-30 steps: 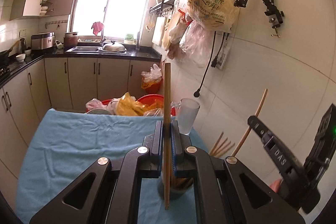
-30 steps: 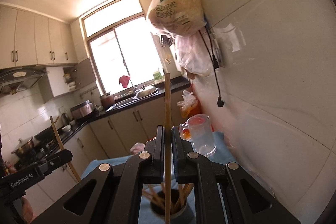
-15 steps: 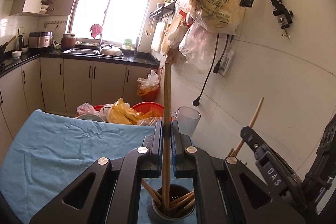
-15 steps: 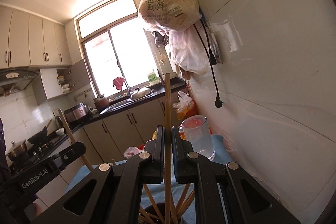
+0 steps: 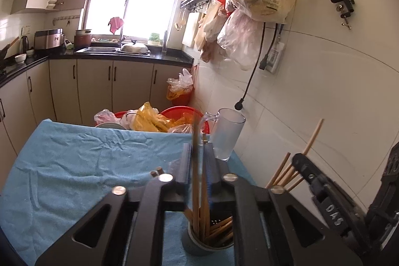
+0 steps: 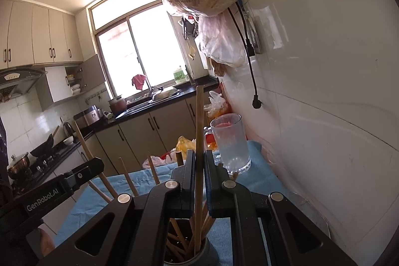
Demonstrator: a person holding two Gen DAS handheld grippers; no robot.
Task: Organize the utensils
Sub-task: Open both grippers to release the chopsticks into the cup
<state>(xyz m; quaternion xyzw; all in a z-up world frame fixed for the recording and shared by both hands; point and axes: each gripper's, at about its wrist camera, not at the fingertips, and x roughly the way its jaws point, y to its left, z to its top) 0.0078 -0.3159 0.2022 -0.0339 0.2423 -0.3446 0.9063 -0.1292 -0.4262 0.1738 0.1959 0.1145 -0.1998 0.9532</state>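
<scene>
Several wooden chopsticks [image 5: 219,228] lean inside a grey holder cup [image 5: 199,244] on the blue cloth [image 5: 74,166]. Between the parted fingers of the left gripper [image 5: 198,166] one chopstick [image 5: 195,166] stands blurred, its lower end in the cup; the jaws show gaps on both sides of it. The right gripper [image 6: 198,166] hangs over the same cup, jaws narrow with a small gap beside an upright chopstick [image 6: 198,129]; whether they pinch it I cannot tell. A clear glass mug [image 6: 230,143] stands just beyond, near the tiled wall [image 5: 324,91].
</scene>
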